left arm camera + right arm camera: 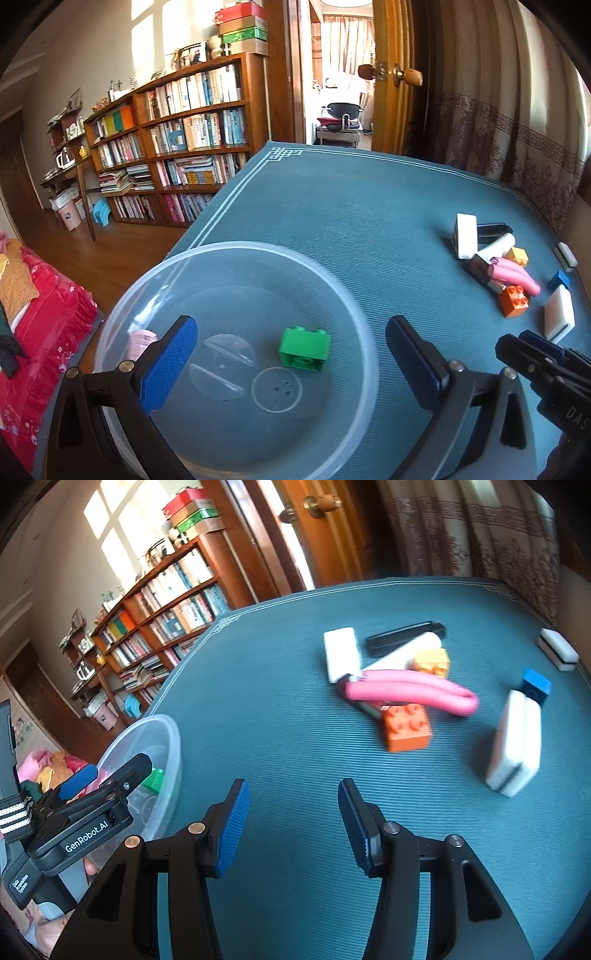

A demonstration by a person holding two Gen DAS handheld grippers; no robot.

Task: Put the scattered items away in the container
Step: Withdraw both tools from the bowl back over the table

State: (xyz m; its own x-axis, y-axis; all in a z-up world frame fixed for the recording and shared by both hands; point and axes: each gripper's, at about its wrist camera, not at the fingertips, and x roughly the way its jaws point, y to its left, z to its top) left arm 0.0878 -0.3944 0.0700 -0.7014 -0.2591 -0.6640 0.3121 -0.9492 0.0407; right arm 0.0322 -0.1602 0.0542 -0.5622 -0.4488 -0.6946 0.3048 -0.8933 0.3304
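Teal mat (351, 206) w/ bookshelf (177, 147) behind; both tools (291, 354) (293, 808) spread, empty.

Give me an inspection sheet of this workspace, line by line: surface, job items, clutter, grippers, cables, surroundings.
Surface: teal mat with white border lines.
Job's things: clear container at the mat's near left edge, holding a green brick. Still outside: orange brick, pink curved piece, yellow brick, blue block, white blocks, a black bar.
Clutter: the loose pieces lie heaped, partly overlapping.
Grippers: left gripper open above the container, empty; right gripper open over bare mat, empty.
Cables: nothing seen.
Surroundings: bookshelf, open wooden door, curtain, red bedding at left.
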